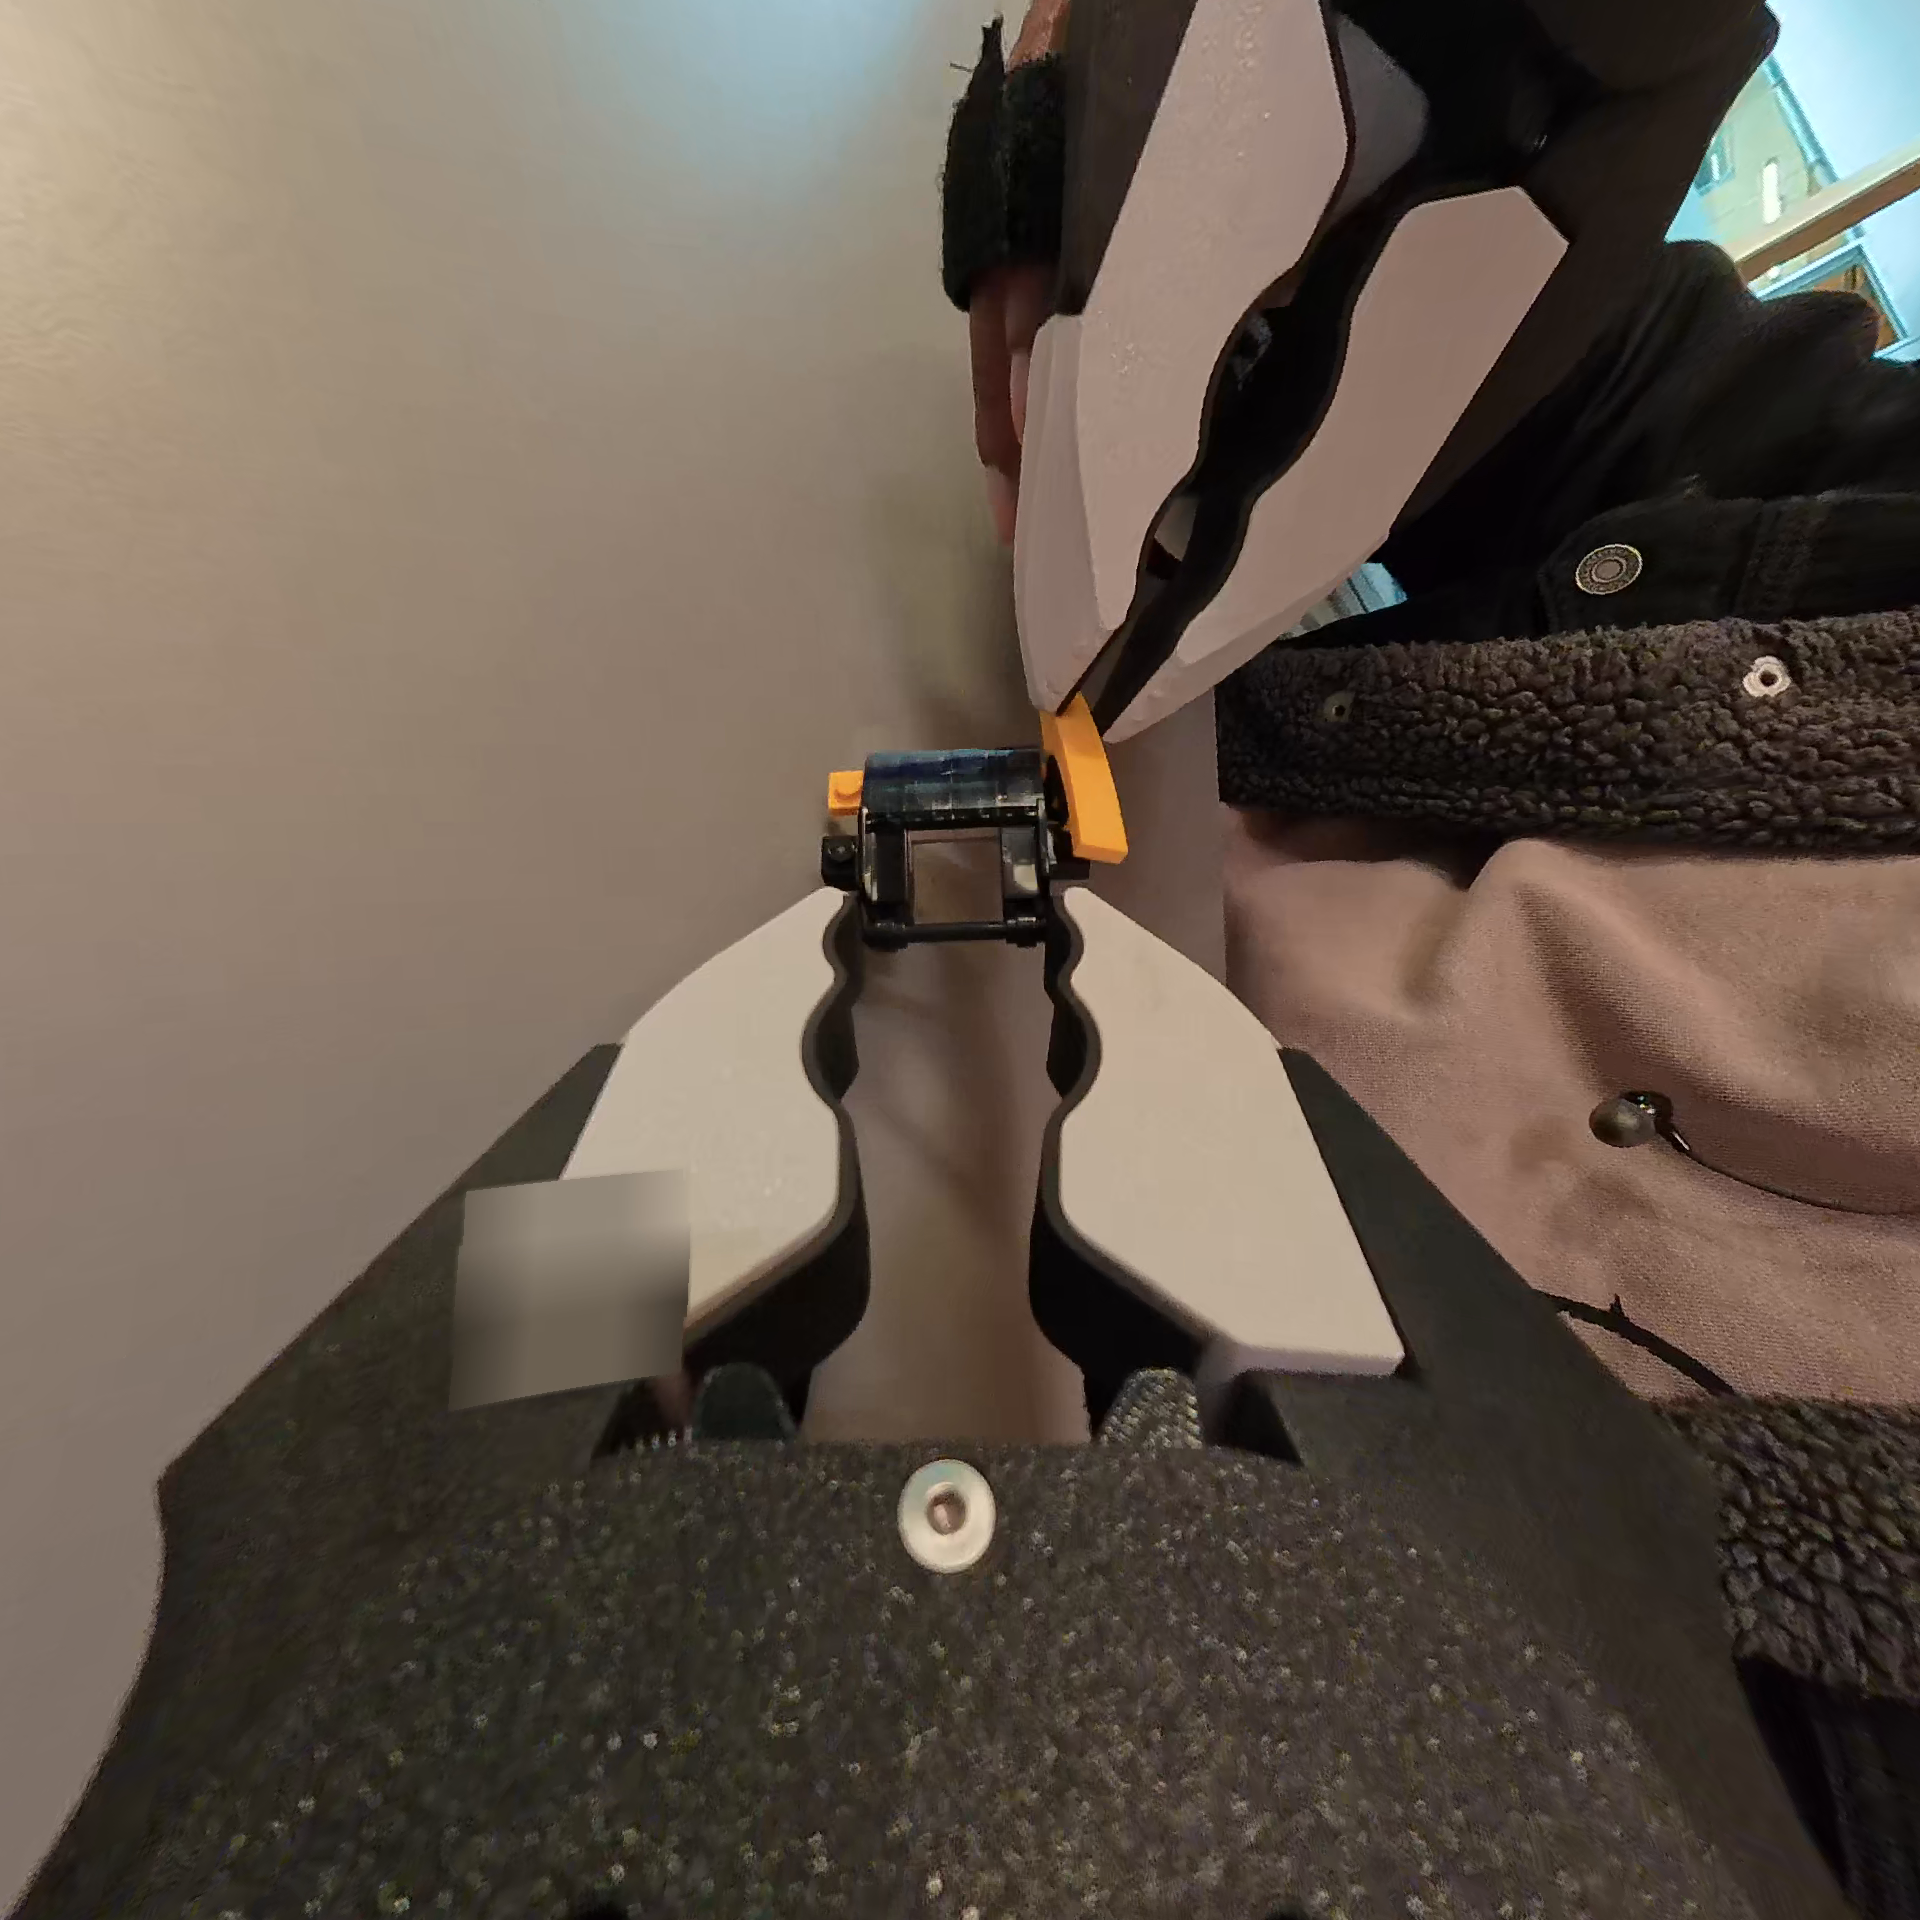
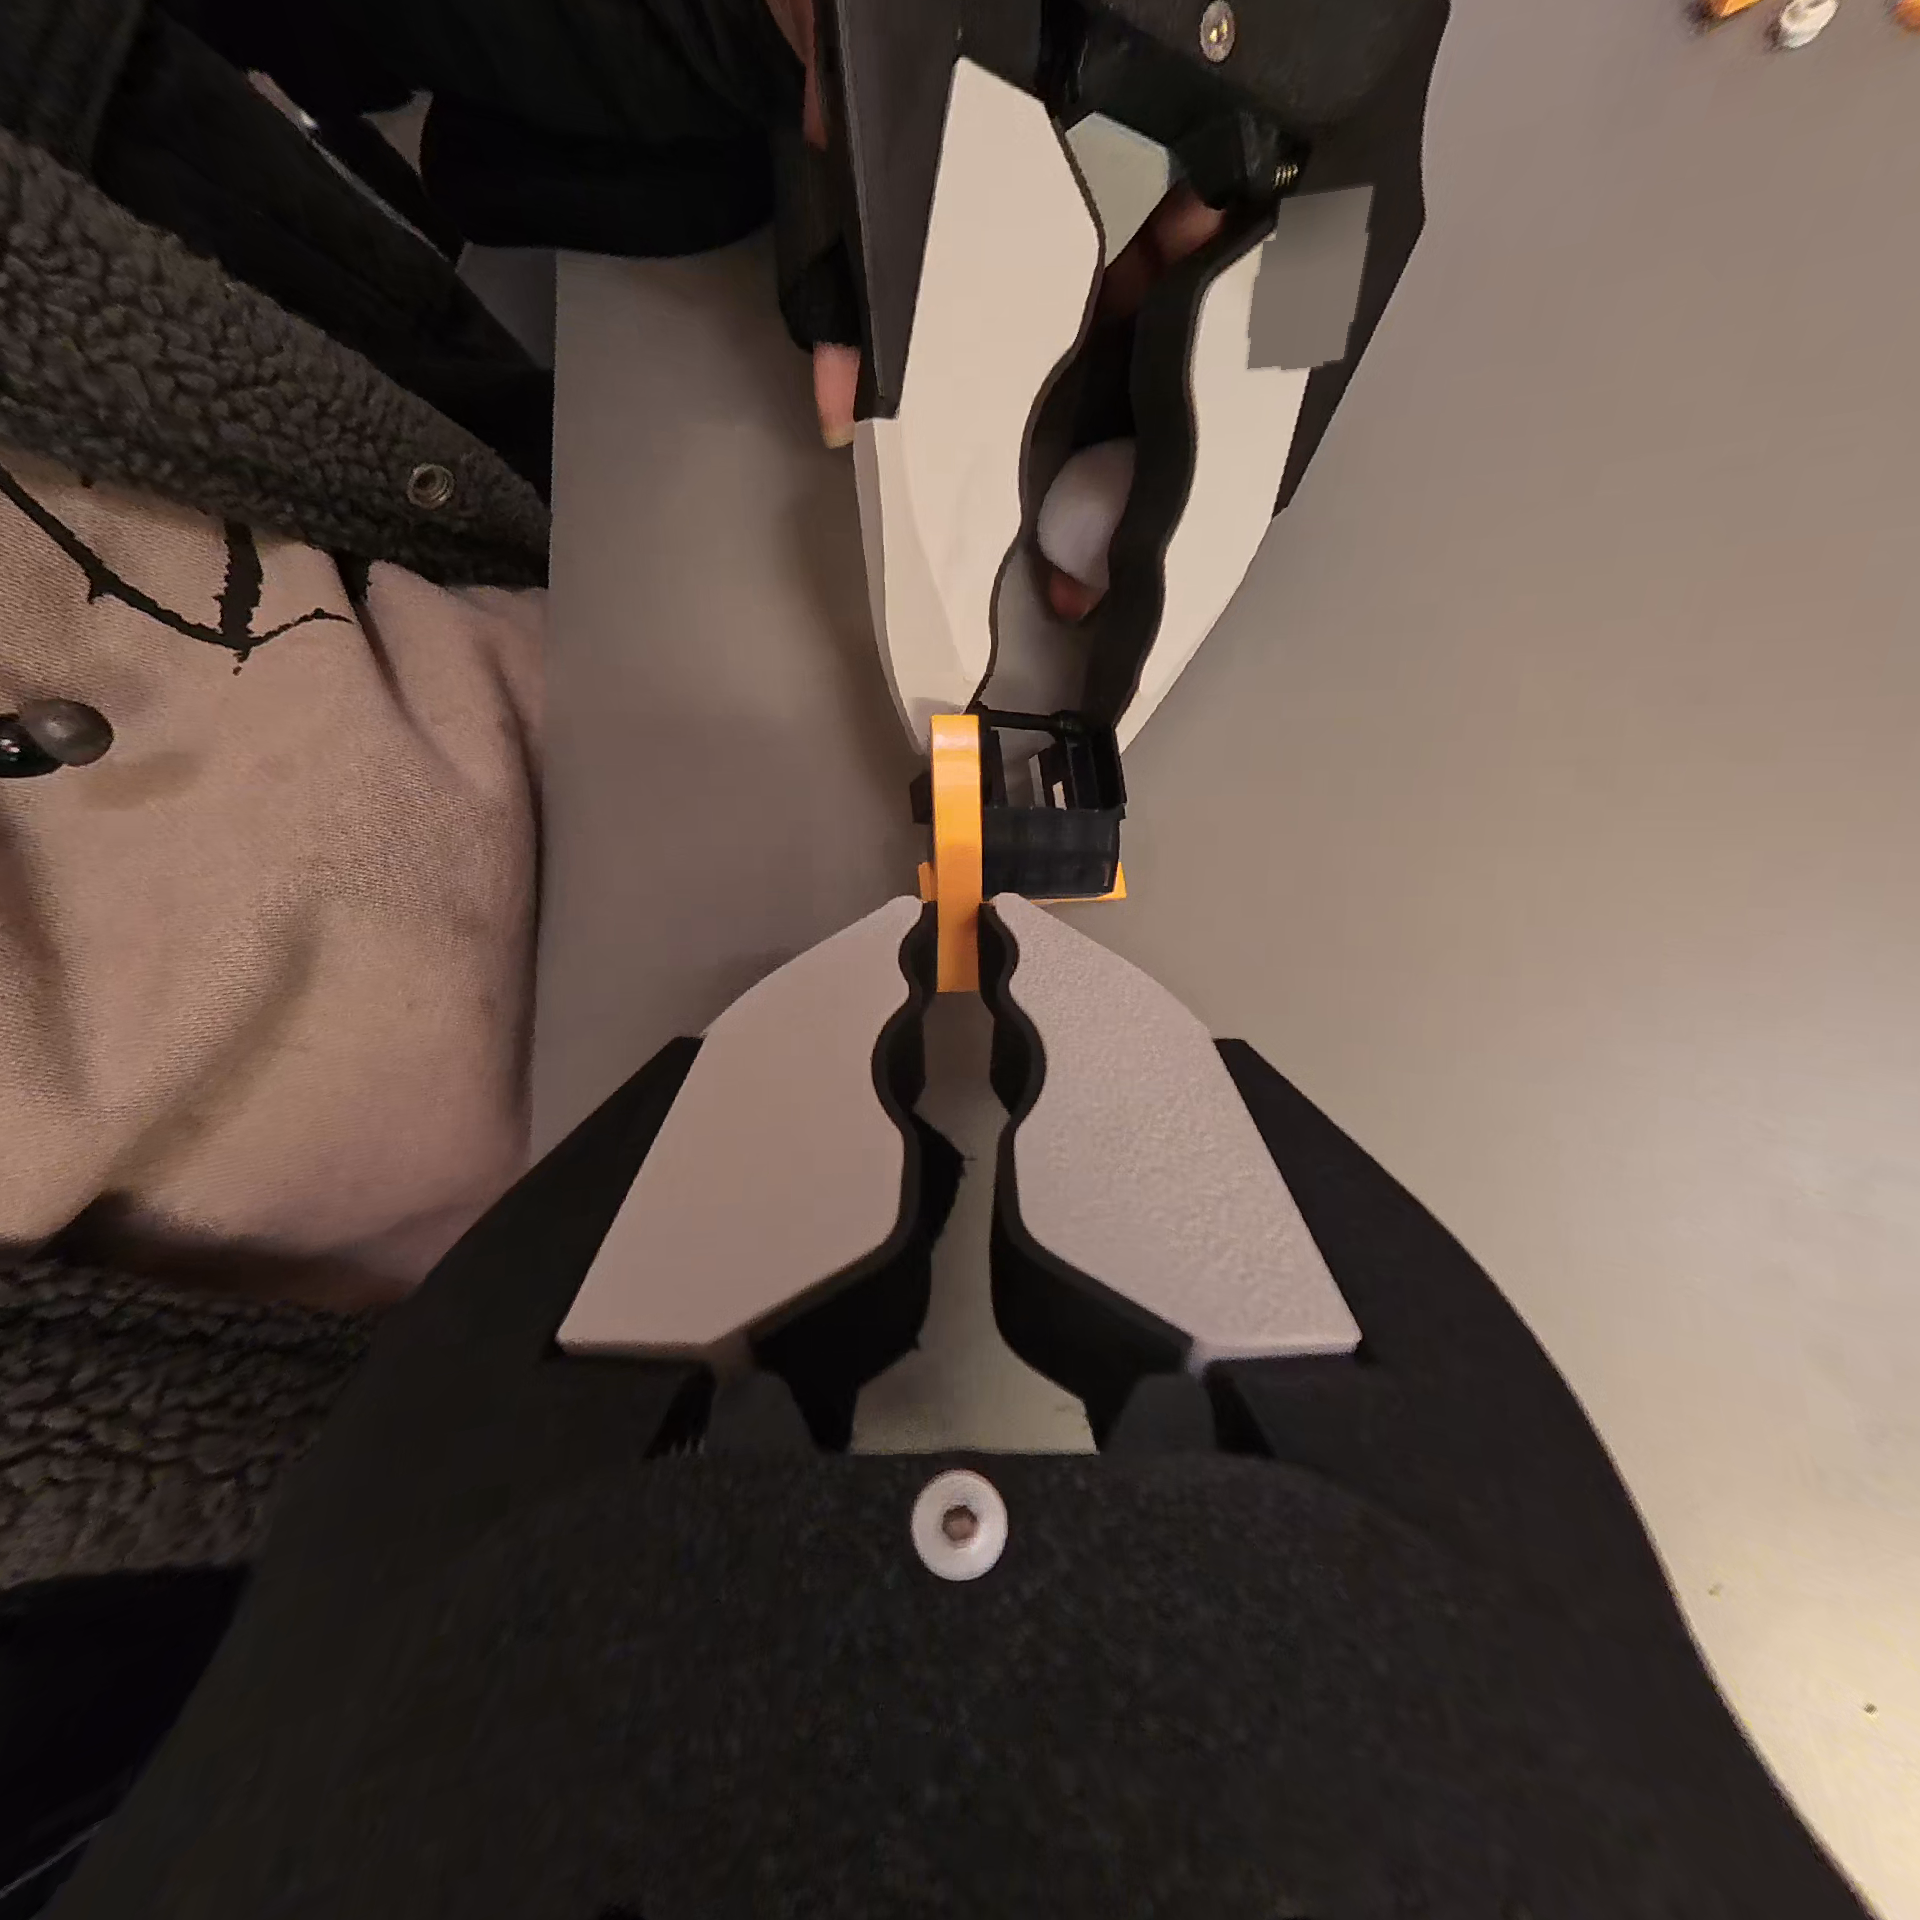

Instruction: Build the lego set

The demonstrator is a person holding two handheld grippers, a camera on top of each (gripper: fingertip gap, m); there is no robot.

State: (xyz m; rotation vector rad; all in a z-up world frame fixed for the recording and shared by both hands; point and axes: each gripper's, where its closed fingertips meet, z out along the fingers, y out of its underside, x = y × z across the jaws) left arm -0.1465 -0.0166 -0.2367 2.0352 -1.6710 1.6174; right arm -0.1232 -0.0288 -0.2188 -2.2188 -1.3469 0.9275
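Note:
My left gripper (image 1: 951, 906) is shut on a small lego assembly (image 1: 951, 805): a black frame with a dark blue see-through block and orange plates. My right gripper (image 2: 954, 920) is shut on an orange curved piece (image 2: 954, 821) and holds it edge-on against the side of the assembly (image 2: 1055, 831). In the left wrist view the right gripper (image 1: 1081, 709) comes in from the top right, with the orange curved piece (image 1: 1091, 800) touching the assembly's right side. In the right wrist view the left gripper (image 2: 1023, 722) comes in from above.
A person's beige jacket with a dark fleece collar (image 2: 260, 883) is close on the left, past the grey table's edge (image 2: 551, 831). It also shows in the left wrist view (image 1: 1558, 1039). A few loose small pieces (image 2: 1756, 12) lie far off on the table. The gap from one gripper's tips to the other's is roughly 4 cm.

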